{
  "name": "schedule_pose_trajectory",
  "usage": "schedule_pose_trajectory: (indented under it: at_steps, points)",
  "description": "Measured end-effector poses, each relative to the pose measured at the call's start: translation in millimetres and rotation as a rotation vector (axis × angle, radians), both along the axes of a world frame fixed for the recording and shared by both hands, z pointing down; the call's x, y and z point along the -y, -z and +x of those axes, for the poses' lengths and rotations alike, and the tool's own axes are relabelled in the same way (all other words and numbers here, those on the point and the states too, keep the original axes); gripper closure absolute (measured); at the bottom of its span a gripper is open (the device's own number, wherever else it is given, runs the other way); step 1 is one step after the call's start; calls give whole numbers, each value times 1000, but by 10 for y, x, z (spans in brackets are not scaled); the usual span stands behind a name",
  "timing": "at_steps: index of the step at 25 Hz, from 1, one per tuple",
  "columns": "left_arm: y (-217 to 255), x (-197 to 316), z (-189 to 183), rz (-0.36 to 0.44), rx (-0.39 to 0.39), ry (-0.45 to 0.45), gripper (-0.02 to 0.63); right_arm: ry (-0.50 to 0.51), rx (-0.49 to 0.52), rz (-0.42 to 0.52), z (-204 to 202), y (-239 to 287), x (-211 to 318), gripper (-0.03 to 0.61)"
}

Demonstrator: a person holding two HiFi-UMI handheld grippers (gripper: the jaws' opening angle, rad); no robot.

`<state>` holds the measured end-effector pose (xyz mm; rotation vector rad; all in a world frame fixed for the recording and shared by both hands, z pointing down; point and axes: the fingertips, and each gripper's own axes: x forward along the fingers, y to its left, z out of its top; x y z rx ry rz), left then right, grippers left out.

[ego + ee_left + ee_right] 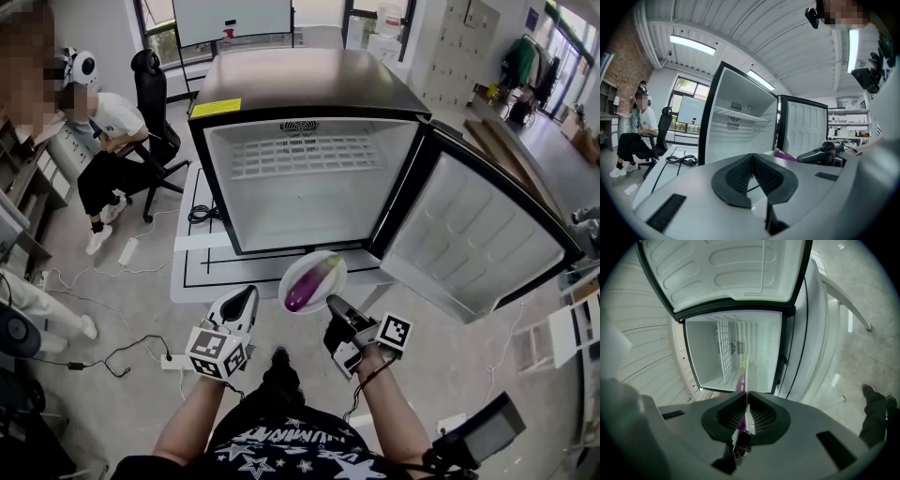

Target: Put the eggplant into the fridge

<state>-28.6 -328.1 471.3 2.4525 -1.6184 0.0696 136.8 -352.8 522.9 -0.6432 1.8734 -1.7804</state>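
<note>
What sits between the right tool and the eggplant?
A white plate: the right tool clamps its rim, the eggplant lies on it; head view shows this.

The eggplant (303,291) is glossy purple with a green stem end, on a white plate (323,265). The fridge (309,84) is black outside and white inside, with a white wire shelf (305,155) and 1 yellow label (217,108) on top. Its platform (192,272) is white with black lines; the floor (141,309) is grey. The left gripper (246,298) is light grey with black fingers (242,302); the right gripper (334,305) has black fingers too. Each cube (217,352) bears black-and-white square markers. The person's shirt (281,441) is black with white stars.
</note>
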Motion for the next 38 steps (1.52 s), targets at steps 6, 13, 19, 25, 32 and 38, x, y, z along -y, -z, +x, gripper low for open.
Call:
schedule_pose_trajectory:
  at_steps: [6,13,19,25,32,38]
  points:
    - [16,364,-57,8,-16,2,604,1,-17,5,-54,39,356,555]
    - [-88,664,-250,6,-45,41,604,19,-33,11,-206,-25,693,557]
    - [-68,962,-423,-11,-28,74,604,40,-52,-3,-327,62,1056,557]
    - [-193,1069,-639,-25,-27,110,604,66,-68,-22,-517,-71,1254,557]
    - [-213,1269,-898,-25,-26,129,604,76,-83,-35,-750,-153,1567,557]
    - [-233,1314,-1000,-31,-41,121,604,70,-106,-48,-875,-212,1765,557]
